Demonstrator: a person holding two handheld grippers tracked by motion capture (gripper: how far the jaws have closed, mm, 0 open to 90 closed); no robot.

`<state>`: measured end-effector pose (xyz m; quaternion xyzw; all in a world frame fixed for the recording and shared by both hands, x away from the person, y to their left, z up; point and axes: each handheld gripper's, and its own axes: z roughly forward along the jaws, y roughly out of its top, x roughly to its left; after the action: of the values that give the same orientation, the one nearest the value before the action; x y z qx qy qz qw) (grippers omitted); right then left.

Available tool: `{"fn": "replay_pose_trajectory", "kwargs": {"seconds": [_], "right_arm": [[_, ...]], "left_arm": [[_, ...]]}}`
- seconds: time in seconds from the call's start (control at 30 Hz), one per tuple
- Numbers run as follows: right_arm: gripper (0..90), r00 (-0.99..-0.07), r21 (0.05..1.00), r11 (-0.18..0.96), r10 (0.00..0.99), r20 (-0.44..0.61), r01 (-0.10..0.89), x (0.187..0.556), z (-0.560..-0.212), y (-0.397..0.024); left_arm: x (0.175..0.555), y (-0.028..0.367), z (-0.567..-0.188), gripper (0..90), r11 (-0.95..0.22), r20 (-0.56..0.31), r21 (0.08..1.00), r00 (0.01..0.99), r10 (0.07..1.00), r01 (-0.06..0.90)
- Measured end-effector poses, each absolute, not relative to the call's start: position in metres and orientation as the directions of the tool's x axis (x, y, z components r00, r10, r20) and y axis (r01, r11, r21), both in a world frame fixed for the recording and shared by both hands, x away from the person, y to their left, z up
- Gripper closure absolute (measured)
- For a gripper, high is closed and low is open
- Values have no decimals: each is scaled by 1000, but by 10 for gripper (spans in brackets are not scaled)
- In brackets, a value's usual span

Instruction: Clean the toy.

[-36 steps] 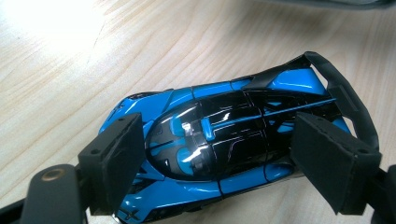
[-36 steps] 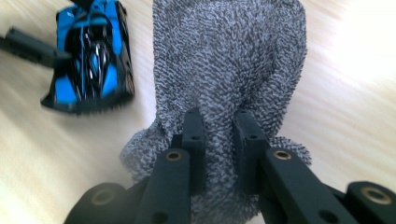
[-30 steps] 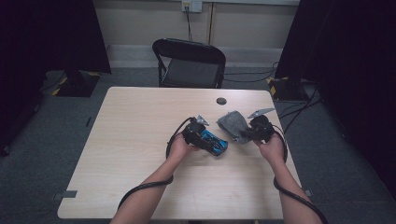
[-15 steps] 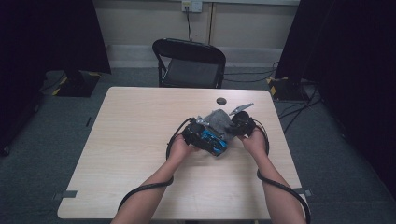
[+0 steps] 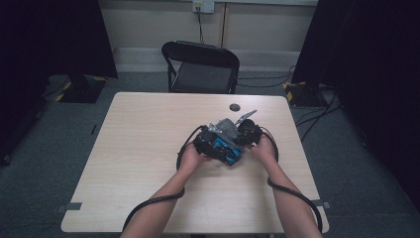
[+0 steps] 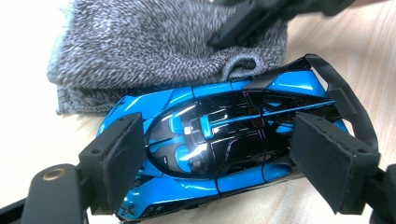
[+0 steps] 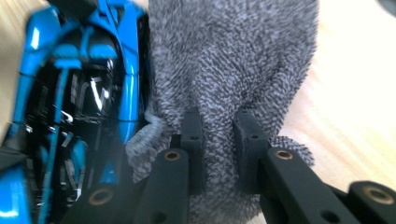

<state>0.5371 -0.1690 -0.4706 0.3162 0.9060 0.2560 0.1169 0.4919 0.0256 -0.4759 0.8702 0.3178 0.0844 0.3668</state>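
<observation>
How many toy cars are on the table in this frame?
1: a blue and black toy car sits mid-table between the pads of the left hand-held gripper, beside a grey knitted cloth. The cloth may hide more.

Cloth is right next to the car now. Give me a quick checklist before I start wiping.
1. Left gripper clamped on the blue toy car: ok, pads press nose and tail.
2. Right gripper pinching the grey cloth: ok, jaws shut on a fold.
3. Cloth touching the car: ok, its edge lies against the car's side.
4. Car resting on the table: cannot tell, wheels hidden.
5. Black disc out of the way: ok, it lies apart, toward the far edge.
</observation>
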Motion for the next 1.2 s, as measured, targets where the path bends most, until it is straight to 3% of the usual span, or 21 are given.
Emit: {"fn": "replay_pose_trajectory", "kwargs": {"seconds": [0.57, 1.2], "right_arm": [[771, -817, 551, 701, 573, -60, 452, 526, -473, -185], [770, -819, 552, 694, 573, -34, 462, 499, -472, -216]], "left_arm": [[492, 26, -476, 183, -531, -87, 690, 785, 614, 492], [492, 25, -475, 184, -532, -89, 687, 783, 616, 496]]}}
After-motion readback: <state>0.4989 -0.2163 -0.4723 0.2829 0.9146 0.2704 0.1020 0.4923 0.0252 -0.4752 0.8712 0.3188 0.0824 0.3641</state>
